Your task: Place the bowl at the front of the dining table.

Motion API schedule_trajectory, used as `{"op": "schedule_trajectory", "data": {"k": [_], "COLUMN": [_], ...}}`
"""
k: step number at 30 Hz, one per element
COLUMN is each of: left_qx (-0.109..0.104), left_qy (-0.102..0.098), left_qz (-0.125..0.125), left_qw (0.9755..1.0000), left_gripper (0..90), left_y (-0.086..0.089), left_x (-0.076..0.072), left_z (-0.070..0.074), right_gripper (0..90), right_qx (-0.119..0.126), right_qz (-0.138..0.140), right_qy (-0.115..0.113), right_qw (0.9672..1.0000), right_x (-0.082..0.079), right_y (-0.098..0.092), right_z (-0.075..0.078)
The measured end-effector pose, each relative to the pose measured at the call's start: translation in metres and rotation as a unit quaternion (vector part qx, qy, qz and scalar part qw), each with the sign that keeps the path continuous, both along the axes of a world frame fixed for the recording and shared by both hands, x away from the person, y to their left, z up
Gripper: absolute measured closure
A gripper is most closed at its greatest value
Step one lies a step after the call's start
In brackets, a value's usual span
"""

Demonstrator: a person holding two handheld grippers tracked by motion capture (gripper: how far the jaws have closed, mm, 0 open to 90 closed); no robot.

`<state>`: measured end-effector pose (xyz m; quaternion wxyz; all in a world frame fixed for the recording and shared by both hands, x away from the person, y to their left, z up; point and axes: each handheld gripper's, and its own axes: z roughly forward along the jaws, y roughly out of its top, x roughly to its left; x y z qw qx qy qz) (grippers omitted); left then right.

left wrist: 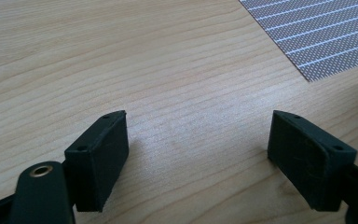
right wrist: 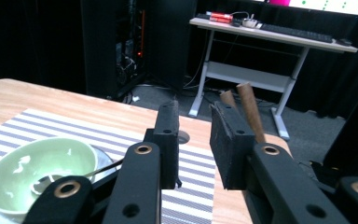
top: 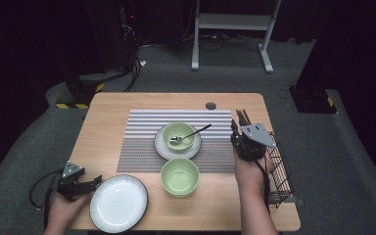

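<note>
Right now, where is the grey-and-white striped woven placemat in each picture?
High view: the grey-and-white striped woven placemat lies mid-picture on the light wooden table.
Left gripper view: its corner sits at the top right.
Right gripper view: it runs across the lower left, under the pale green bowl.
Shared landmark: the table's bare wood borders the placemat in all three.

We see a placemat (top: pixel 142 142) at the table's (top: pixel 107 105) centre, carrying a saucer (top: pixel 160 147) with a bowl (top: pixel 180 137) holding a spoon (top: pixel 191 133). Another bowl (top: pixel 179 176) sits toward the near edge, a plate (top: pixel 119 202) near the near-left corner, a wire basket (top: pixel 280 171) at the right edge.
</note>
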<state>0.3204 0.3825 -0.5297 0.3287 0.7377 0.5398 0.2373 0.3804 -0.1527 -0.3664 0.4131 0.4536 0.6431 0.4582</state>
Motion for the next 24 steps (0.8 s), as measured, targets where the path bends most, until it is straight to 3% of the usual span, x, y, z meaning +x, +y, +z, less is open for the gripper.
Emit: {"op": "schedule_trajectory", "data": {"k": [9, 24], "left_qx": [0.001, 0.001], "left_qy": [0.000, 0.000], "left_qz": [0.000, 0.000], "left_qw": [1.0000, 1.0000], "left_gripper": [20.5, 20.5], "left_y": [0.000, 0.000], "left_x": [0.000, 0.000], "left_z": [0.000, 0.000], "right_gripper": [67.7, 63.4], "right_qx": [-0.011, -0.015], "right_qz": [-0.019, -0.043], "right_qy": [-0.009, 0.000], "right_qw": [0.9997, 0.9990], "right_x": [0.006, 0.022], "right_y": [-0.001, -0.009], "right_z": [0.004, 0.008]}}
